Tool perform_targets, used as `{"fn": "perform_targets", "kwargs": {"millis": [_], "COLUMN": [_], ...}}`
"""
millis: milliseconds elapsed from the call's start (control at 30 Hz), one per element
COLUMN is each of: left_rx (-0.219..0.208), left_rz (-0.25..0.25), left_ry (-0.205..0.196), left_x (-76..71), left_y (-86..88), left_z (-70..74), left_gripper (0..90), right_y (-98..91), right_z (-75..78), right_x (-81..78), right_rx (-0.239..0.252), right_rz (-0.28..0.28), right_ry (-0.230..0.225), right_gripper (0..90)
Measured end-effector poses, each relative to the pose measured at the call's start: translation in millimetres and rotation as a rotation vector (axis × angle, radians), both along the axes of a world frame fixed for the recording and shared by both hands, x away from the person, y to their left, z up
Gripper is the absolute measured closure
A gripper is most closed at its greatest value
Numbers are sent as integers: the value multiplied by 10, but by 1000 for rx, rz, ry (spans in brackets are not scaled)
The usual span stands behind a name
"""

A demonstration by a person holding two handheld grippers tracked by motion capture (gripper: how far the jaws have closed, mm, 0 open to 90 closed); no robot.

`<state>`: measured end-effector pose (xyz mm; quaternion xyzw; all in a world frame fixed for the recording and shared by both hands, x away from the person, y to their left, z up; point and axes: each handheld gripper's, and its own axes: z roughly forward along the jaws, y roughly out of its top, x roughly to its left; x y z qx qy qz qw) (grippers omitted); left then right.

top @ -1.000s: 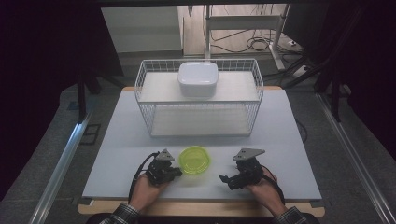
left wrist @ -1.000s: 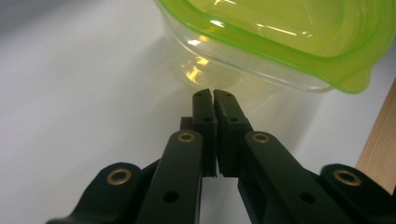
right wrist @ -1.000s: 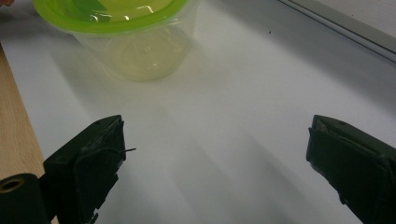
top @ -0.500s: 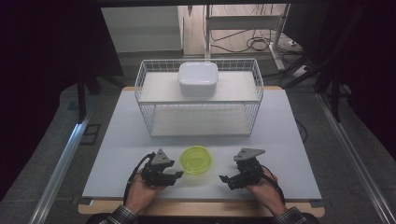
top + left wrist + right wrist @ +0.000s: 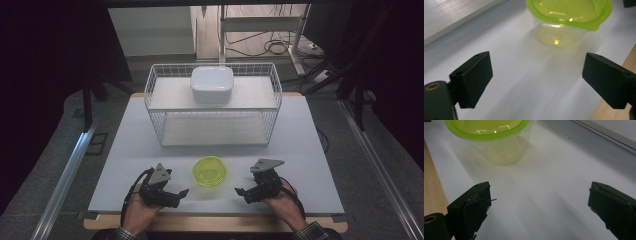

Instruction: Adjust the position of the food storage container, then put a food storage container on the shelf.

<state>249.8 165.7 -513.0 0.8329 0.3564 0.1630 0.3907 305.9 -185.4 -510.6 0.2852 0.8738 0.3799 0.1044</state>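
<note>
- The cup (image 5: 210, 171) with its green lid stands on the table (image 5: 310, 150), between the two claws, touching neither.
- Left claw (image 5: 179, 194): jaws wide, just been opening, nothing between them.
- Right claw (image 5: 243, 192): wide, empty.
- The set-down looks finished; any move to the basket (image 5: 155, 110) remains.

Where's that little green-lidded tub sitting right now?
In the high view the green-lidded tub stands on the white table near its front edge, between the left gripper and right gripper, in front of the wire basket.
</note>
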Motion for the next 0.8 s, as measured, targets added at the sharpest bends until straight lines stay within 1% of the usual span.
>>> {"fn": "perform_targets", "kwargs": {"millis": [133,233,300,400,600,700,800], "left_rx": [20,53,63,57,16,4,-2], "left_rz": [1,8,19,34,55,54,55], "left_ry": [-9,-20,-21,-21,-10,-7,-2], "left_x": [-57,-85,-96,-102,-87,-78,-72], "left_y": [30,60,85,121,173,184,192], "left_z": [-19,-53,-72,-82,-99,-107,-117], "left_gripper": [65,60,55,50,44,43,43], "right_y": [3,3,4,7,8,3,-22], "right_z": [-6,-10,-15,-20,-24,-9,16], "right_x": [1,3,4,4,3,7,23], "right_rx": [-3,-5,-7,-10,-8,3,28], "right_rz": [2,3,4,6,9,-6,-42], "right_ry": [0,1,2,3,5,-8,-28], "right_gripper": [48,48,48,47,42,21,4]}}
